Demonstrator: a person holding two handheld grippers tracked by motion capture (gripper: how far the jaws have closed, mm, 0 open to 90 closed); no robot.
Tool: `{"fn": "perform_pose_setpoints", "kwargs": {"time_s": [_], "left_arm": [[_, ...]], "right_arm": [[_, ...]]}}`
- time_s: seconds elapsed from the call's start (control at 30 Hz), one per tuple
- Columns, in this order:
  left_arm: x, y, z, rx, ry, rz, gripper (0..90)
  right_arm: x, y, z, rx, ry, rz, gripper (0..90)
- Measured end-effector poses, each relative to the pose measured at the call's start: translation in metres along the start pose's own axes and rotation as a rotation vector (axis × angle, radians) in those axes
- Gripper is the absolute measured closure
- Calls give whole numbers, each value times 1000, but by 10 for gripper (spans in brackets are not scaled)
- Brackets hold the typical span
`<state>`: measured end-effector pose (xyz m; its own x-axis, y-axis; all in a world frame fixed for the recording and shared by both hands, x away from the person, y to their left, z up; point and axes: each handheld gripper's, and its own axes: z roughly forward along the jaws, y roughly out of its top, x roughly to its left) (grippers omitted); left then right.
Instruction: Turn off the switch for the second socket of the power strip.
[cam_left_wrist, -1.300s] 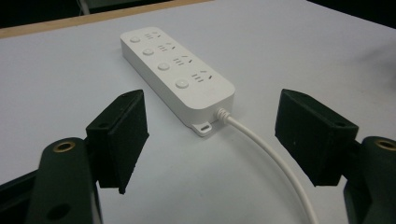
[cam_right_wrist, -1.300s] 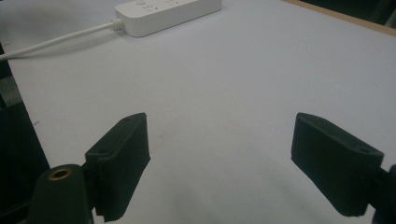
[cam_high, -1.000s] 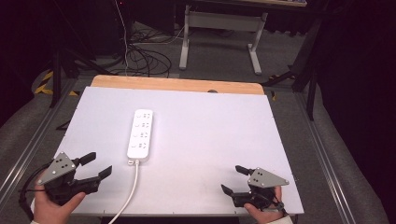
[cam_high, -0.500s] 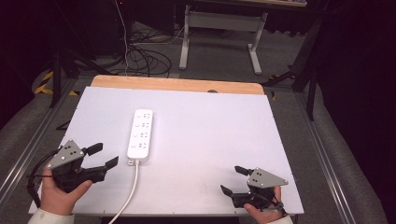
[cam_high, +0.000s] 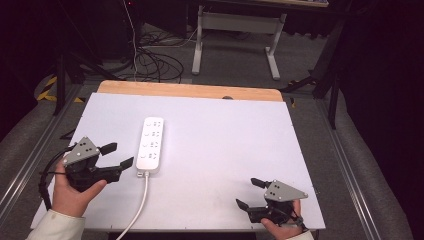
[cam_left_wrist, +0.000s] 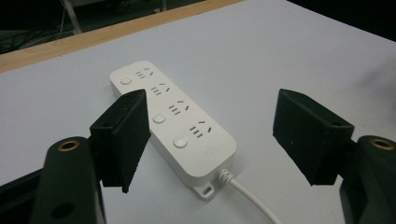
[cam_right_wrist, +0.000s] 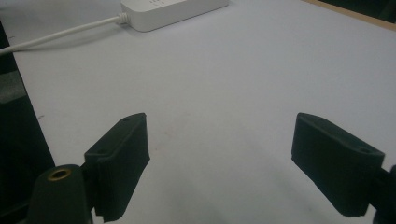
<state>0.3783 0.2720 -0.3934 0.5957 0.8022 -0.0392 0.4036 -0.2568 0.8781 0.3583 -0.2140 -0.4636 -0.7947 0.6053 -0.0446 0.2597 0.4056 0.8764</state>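
A white power strip (cam_high: 150, 144) with several sockets lies left of centre on the white table (cam_high: 220, 135), its white cable (cam_high: 139, 205) running off the near edge. My left gripper (cam_high: 120, 156) is open just left of the strip's near end, pointing at it. In the left gripper view the strip (cam_left_wrist: 175, 121) lies between and beyond the spread jaws, untouched. My right gripper (cam_high: 249, 193) rests open near the table's front right corner, nothing between its jaws. The right gripper view shows the strip's cable end (cam_right_wrist: 173, 11) far off.
A wooden strip (cam_high: 190, 91) borders the table's far edge. Beyond it are a desk frame (cam_high: 235, 37) and loose cables (cam_high: 150, 55) on the floor. Metal rails (cam_high: 350, 165) run along both table sides.
My left gripper has moved forward and to the right, toward the near end of the power strip. The right gripper has stayed put.
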Motion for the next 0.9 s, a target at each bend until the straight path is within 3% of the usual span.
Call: {"fn": "perform_pose_setpoints", "kwargs": {"time_s": [0.2,0.6,0.63,0.73,0.9], "left_arm": [[3,8,11,15,8,11,281],[8,17,30,35,-1,-8,289],[9,18,32,39,7,7,290],[10,19,39,47,0,-9,291],[12,21,48,60,6,9,296]], "right_arm": [[0,0,0,2,3,-1,197],[0,0,1,2,6,-4,197],[0,0,1,2,7,-4,197],[0,0,1,3,9,-2,197],[0,0,1,3,10,-2,196]]}}
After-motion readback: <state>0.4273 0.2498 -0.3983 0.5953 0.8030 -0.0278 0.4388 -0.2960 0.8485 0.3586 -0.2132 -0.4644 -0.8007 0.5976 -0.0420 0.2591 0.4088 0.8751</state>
